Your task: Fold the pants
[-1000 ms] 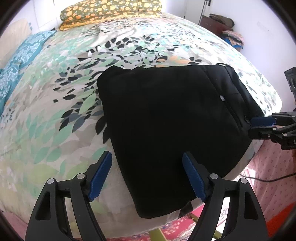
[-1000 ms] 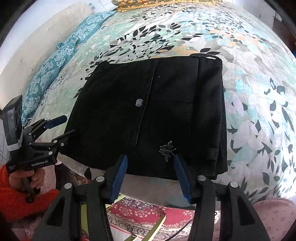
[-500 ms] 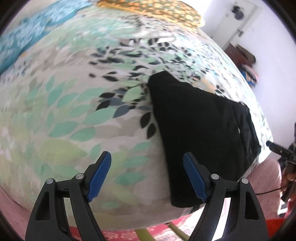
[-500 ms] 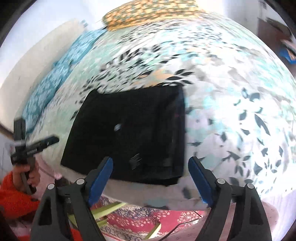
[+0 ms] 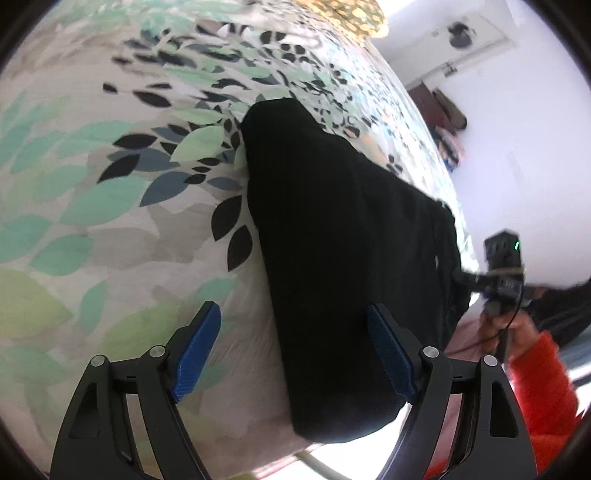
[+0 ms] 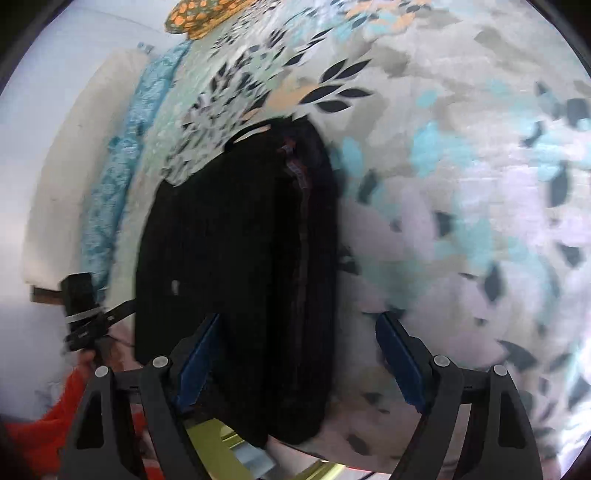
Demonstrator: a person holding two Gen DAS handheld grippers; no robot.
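Black folded pants (image 5: 332, 240) lie on a leaf-print bed sheet (image 5: 92, 203), near the bed's front edge. My left gripper (image 5: 295, 354) hangs over the pants' left front corner, nothing pressed between its pads, its jaws wide and still opening a little. In the right wrist view the pants (image 6: 229, 240) show stacked folds along their right side. My right gripper (image 6: 299, 358) straddles that right front corner, open, not gripping the cloth. Each gripper shows in the other's view: the right gripper (image 5: 498, 273) and the left gripper (image 6: 85, 317), both held by hands in orange sleeves.
An orange-patterned pillow (image 6: 195, 18) and a blue pillow (image 6: 122, 166) lie at the bed's far end. A door (image 5: 461, 37) and a pile of clothes (image 5: 447, 110) are by the far wall. Below the bed edge sits a yellow-green object (image 6: 214, 435).
Both grippers rolled and sank closer to the pants, the left toward the left front corner, the right toward the right one. The right jaws spread wider.
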